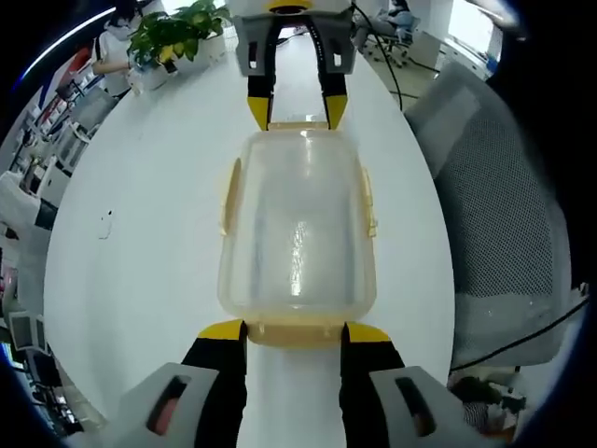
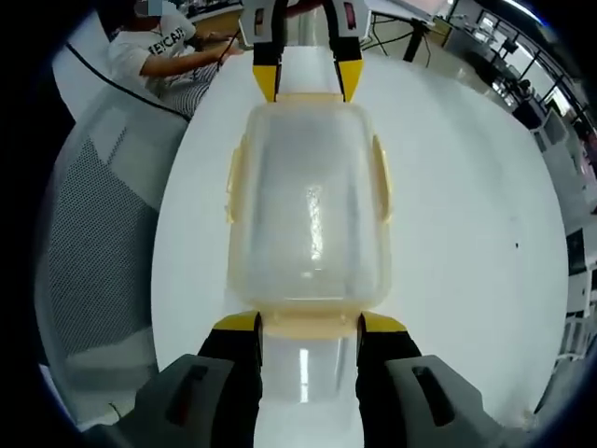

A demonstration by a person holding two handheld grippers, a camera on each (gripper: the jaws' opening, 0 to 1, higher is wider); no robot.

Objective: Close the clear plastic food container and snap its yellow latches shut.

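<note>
Both grippers, left and right, stand apart at opposite end latches of the container; left gripper view adds a plant; right gripper view, a seated person.

Both claws apparently open, facing.

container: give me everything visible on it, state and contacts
The container is a clear, slightly frosted plastic box with rounded corners, lying flat on the white table with its lid on. Pale yellow latches sit on all four sides; the side latches look folded down, though whether any is snapped is unclear. It lies lengthwise between the two grippers: the left gripper has its yellow-tipped jaws astride the near end latch, the right gripper likewise at the opposite end. Actual contact cannot be judged.
</note>
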